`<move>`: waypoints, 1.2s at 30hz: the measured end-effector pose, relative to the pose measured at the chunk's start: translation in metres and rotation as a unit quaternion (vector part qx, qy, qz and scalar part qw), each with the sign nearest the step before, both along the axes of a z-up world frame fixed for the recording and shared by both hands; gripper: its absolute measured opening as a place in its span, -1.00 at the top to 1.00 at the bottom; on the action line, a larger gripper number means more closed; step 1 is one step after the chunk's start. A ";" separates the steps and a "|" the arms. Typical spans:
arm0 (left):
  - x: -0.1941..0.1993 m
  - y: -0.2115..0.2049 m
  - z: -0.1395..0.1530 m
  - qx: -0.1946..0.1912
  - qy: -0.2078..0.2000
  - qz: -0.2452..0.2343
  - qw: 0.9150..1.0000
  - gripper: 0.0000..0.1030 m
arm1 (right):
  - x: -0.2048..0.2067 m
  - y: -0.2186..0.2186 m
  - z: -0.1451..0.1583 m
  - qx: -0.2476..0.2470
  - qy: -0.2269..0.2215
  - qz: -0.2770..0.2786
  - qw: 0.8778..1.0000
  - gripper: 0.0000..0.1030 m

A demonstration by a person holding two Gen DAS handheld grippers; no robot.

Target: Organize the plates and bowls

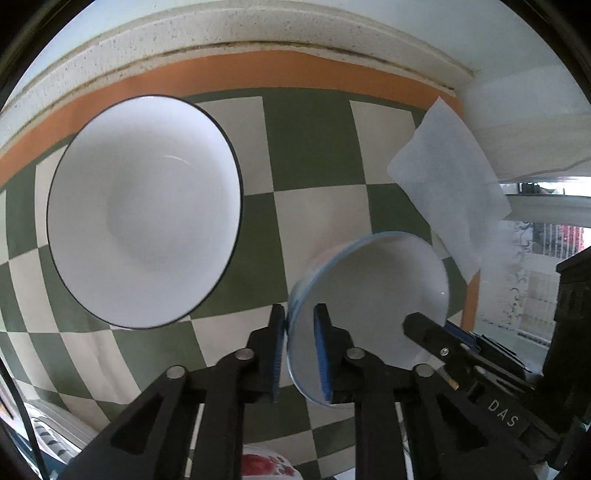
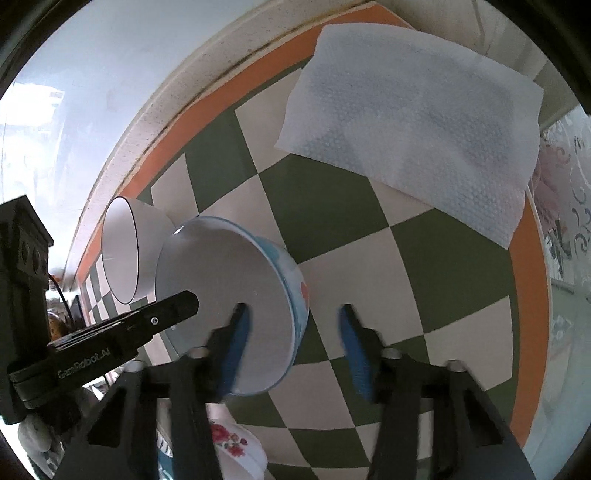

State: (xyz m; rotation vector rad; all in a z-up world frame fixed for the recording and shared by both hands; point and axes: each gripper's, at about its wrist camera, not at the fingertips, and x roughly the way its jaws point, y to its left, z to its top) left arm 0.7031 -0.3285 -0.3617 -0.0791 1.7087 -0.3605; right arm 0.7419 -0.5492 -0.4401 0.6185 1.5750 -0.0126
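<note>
- While my left gripper [image 1: 299, 341] is pinched on the rim of the blue-trimmed bowl [image 1: 373, 295], its blue pads nearly meet, one outside the wall and one inside.
- My right gripper [image 2: 291, 332] is spread wide and grips nothing; its left finger [image 2: 236, 332] sits in front of that same bowl's white inside, while the right finger [image 2: 354, 347] is out over the checked cloth, apart from the bowl's wall.
- From the right wrist view, the blue-trimmed bowl [image 2: 229, 295] shows pale blue on its outer wall with a red patch, and its mouth faces the camera rather than straight up; I cannot tell whether it touches the cloth.
- Below my fingers, at the near edge, part of a flowered dish [image 2: 236, 446] with red blooms peeks out.
- Farther off to the left is a white bowl [image 1: 144, 210] with a thin dark rim, sitting on the green-and-cream tablecloth [image 1: 310, 147] apart from the held bowl.
- Toward the far right a white paper towel [image 2: 410, 122] lies flat on the cloth, near its orange border.
- Beyond the cloth, the speckled pale edge of the bench [image 1: 258, 26] curves along the back.
</note>
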 end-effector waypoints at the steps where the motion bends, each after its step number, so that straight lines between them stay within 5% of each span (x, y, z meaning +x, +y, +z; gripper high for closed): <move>1: 0.001 -0.001 -0.001 0.001 -0.001 0.000 1.000 0.81 | 0.000 0.000 -0.001 -0.001 -0.001 0.000 1.000 0.56; 6: 0.002 -0.003 -0.003 0.000 -0.002 0.002 1.000 0.84 | 0.001 0.004 0.001 -0.026 -0.004 0.008 1.000 0.83; 19: -0.015 0.002 0.015 0.002 -0.024 -0.001 1.000 0.84 | -0.005 0.010 0.016 -0.022 -0.010 0.015 1.000 0.83; 36: -0.084 0.062 0.078 -0.018 -0.065 -0.001 0.998 0.84 | -0.074 0.050 0.086 -0.008 -0.051 0.031 0.998 0.83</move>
